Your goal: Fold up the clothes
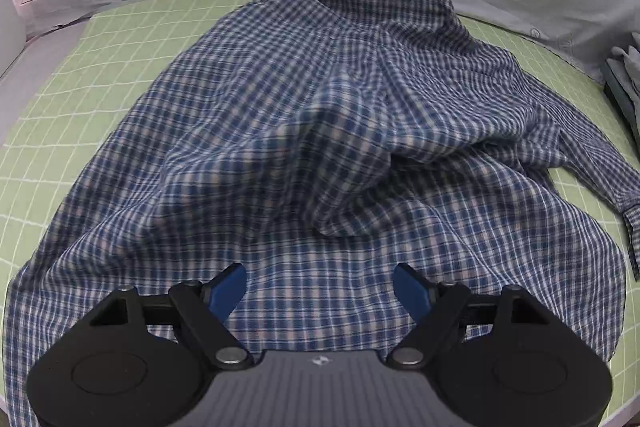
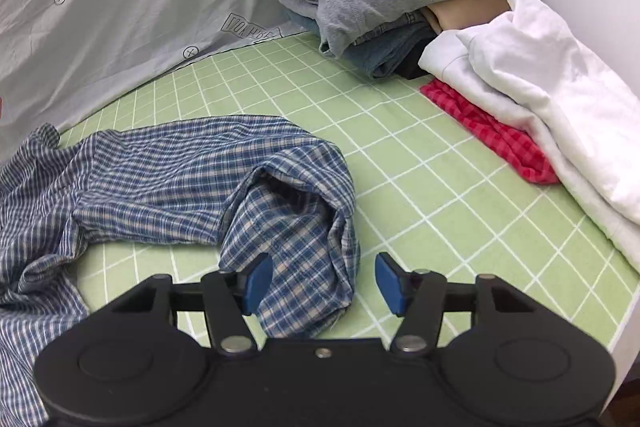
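Currently shirt (image 1: pixel 304 131) rumpled on green sheet (image 2: pixel 440 187), sleeve (image 2: pixel 288 211) twisted. Left tongs (image 1: pixel 320 293), right tongs (image 2: pixel 322 281) both apart, empty. Fabric soft, light, limp; likely pinch cuff or hem edge.

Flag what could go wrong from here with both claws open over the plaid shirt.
1. The plaid shirt lies bunched, a raised fold mid-body; the left claw may pinch two layers there.
2. The sleeve is doubled over itself in front of the right claw; grabbing it as is could lock in the twist.
3. The white garment and red cloth lie nearby; a swung sleeve might drag them.
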`<action>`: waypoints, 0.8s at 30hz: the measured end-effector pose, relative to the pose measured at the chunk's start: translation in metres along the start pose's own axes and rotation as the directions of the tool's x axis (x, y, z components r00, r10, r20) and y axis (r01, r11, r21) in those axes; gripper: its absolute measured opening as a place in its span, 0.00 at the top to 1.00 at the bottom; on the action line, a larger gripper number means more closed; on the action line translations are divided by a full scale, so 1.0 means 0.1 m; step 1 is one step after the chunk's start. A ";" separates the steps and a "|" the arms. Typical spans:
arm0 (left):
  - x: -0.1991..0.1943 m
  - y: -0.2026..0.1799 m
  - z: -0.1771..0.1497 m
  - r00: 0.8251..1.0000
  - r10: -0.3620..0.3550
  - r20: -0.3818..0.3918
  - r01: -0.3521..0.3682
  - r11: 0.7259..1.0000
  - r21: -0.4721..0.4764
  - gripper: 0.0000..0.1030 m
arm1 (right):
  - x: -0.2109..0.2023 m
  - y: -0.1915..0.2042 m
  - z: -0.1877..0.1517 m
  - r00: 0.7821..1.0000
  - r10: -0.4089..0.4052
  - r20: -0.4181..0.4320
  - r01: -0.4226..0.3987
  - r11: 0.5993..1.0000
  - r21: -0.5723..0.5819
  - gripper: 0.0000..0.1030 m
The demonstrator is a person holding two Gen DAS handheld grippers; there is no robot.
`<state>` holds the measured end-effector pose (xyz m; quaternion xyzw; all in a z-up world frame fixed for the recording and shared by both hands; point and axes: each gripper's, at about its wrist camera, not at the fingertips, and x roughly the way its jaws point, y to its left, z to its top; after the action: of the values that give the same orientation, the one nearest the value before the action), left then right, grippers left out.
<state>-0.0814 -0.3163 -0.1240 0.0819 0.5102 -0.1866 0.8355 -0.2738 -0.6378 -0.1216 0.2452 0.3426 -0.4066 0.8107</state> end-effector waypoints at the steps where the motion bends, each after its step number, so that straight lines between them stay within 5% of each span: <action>1: 0.05 -0.07 0.02 1.000 -0.009 -0.011 0.009 1.000 0.025 0.21 | 0.05 -0.04 0.01 1.000 0.013 -0.002 -0.013 0.999 0.034 0.43; 6: 0.21 -0.20 0.15 0.999 -0.028 -0.037 0.030 0.999 0.044 0.21 | 0.36 -0.10 0.09 0.997 0.047 -0.054 -0.045 0.998 0.047 0.42; 8: 0.25 -0.24 0.19 0.999 -0.021 -0.039 0.022 0.999 0.042 0.21 | 0.43 -0.07 0.10 0.997 0.049 -0.054 -0.049 0.999 -0.012 0.54; 10: 0.29 -0.26 0.22 0.999 -0.018 -0.037 0.019 1.000 0.024 0.21 | 0.45 -0.04 0.12 0.997 0.053 -0.051 -0.057 0.996 -0.076 0.86; 12: 0.32 -0.27 0.24 0.999 -0.017 -0.033 0.017 1.000 0.003 0.21 | 0.44 -0.03 0.17 0.999 0.028 -0.038 -0.032 0.992 -0.125 0.94; 14: 0.35 -0.28 0.26 1.000 -0.013 -0.027 0.012 1.000 -0.012 0.21 | 0.37 -0.01 0.23 0.996 -0.074 0.042 0.081 0.974 -0.210 0.95; 16: 0.36 -0.29 0.28 1.000 -0.004 -0.016 0.003 1.000 -0.021 0.21 | 0.27 0.08 0.26 0.953 -0.218 0.209 0.283 0.889 -0.361 0.96; 19: 0.40 -0.29 0.31 1.000 0.010 -0.014 -0.011 0.999 -0.044 0.20 | 0.20 0.25 0.18 0.803 -0.321 0.502 0.580 0.610 -0.540 0.94; 22: 0.47 -0.26 0.32 0.999 0.020 -0.027 -0.022 0.998 -0.058 0.16 | 0.40 0.26 0.06 0.793 -0.336 0.509 0.610 0.447 -0.655 0.88; 24: 0.52 -0.24 0.33 0.999 0.026 -0.037 -0.028 0.997 -0.065 0.15 | 0.43 0.25 0.01 0.817 -0.339 0.467 0.577 0.476 -0.664 0.82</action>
<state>-0.0421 -0.3606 -0.1529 0.0645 0.5301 -0.1568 0.8308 -0.2339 -0.6454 -0.1502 -0.2927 0.4225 -0.4483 0.7314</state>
